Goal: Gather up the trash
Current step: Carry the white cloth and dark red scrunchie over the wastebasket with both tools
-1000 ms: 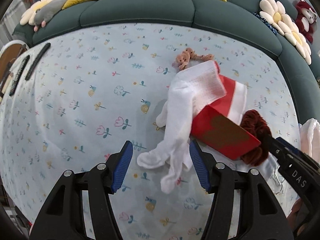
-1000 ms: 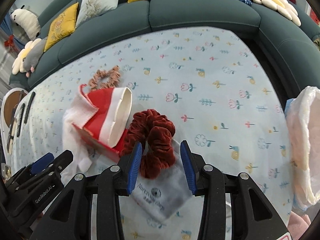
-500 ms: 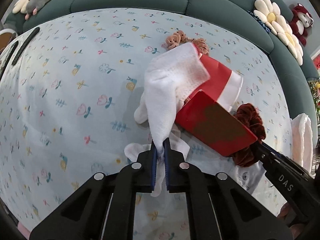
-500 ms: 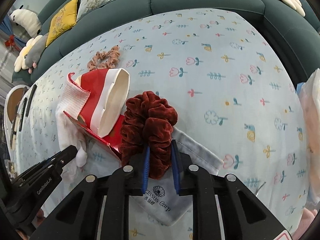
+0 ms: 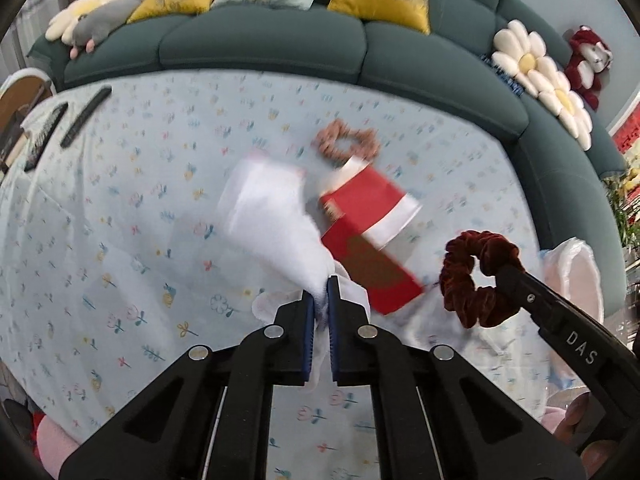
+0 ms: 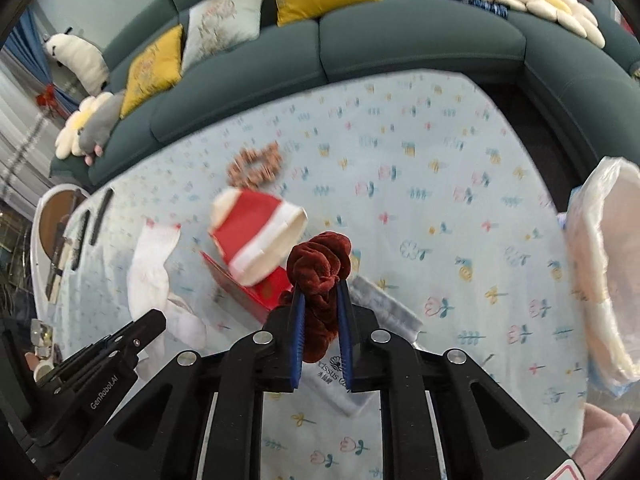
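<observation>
1. two hand-held grippers, both clenched: left hand-held gripper (image 5: 321, 292) pinches the white sock (image 5: 272, 216), right hand-held gripper (image 6: 321, 300) pinches the dark red scrunchie (image 6: 320, 268), both lifted off the desk (image 6: 440, 208).
2. key relation: the plastic bag (image 6: 600, 272) lies at the desk's right edge, to the right of both; the right hand-held gripper is nearer, so the scrunchie likely goes in first.
3. sock's long axis runs forward-left from the left jaws.
4. red paper cup (image 5: 372, 200), red box (image 5: 372, 276) and pink scrunchie (image 5: 346, 144) remain on the desk.
</observation>
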Action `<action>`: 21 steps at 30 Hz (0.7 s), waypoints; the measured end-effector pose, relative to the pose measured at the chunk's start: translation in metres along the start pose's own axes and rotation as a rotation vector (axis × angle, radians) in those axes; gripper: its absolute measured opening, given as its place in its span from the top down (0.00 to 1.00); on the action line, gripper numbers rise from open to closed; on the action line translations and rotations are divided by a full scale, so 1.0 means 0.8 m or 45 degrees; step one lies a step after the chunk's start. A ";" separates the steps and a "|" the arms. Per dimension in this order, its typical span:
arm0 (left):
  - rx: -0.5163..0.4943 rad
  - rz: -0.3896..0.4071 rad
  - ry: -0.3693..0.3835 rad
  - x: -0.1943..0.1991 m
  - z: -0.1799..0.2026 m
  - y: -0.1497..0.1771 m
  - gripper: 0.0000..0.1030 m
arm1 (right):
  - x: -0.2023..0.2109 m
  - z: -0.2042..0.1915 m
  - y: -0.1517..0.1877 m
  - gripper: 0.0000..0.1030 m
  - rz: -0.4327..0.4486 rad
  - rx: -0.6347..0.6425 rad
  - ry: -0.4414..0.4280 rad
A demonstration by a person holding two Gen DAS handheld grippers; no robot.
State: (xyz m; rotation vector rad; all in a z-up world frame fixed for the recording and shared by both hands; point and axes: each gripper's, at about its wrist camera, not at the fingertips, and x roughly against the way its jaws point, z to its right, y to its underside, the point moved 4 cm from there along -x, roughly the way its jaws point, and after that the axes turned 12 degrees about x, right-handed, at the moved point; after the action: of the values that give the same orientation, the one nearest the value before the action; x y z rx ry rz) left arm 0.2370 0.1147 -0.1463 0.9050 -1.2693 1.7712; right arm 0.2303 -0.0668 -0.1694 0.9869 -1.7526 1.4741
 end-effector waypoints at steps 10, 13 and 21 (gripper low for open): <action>-0.109 0.155 0.142 0.103 0.089 -0.006 0.94 | 0.109 0.020 -0.028 0.87 0.206 0.008 0.009; -0.146 0.180 0.185 0.126 0.121 -0.001 0.94 | 0.142 0.036 -0.031 0.87 0.266 -0.008 0.021; -0.267 0.200 0.276 0.158 0.203 0.032 0.94 | 0.200 0.090 -0.025 0.87 0.358 -0.051 0.068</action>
State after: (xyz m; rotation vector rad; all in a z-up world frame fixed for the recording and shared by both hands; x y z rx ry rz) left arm 0.1747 -0.0246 -0.0055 0.4930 -1.3821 1.7613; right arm 0.1644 -0.1621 -0.0364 0.6947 -1.9338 1.6128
